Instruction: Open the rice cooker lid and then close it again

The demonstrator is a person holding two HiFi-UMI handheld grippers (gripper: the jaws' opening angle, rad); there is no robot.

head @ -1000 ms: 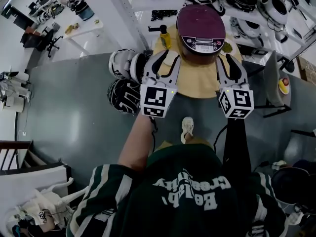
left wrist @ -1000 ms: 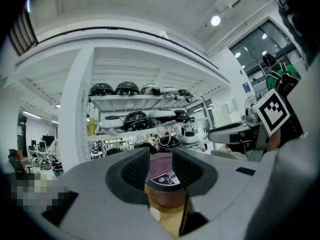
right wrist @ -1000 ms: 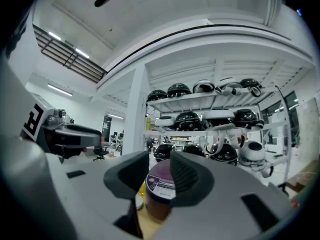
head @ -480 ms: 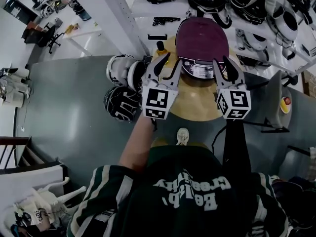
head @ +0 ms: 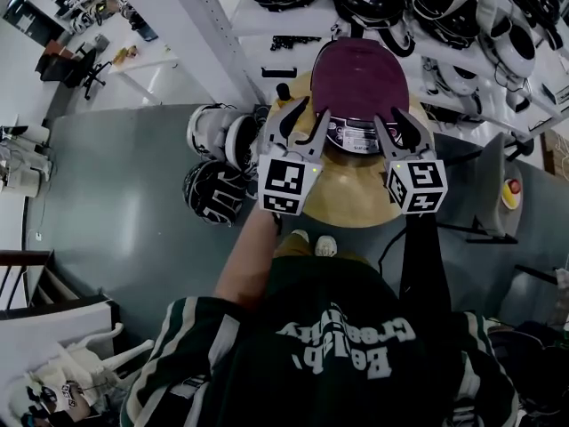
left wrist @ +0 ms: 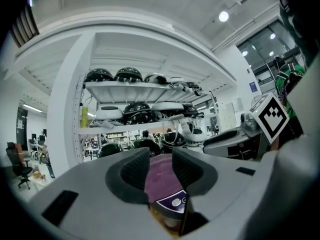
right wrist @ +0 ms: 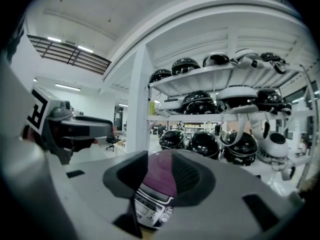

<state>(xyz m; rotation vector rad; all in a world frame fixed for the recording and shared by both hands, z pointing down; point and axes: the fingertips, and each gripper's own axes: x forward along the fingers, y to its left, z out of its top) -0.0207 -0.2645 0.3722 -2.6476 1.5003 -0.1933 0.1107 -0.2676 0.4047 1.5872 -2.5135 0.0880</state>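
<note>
Though beside shelves, table under rice cooker.

Grey floor, white shelving (stacked with helmets)

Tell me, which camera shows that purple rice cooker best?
The head view: it looks down on the rice cooker, showing its whole closed purple lid and front control panel on the round wooden table. The left and right gripper views each show only a narrow strip of lid and panel.
</note>
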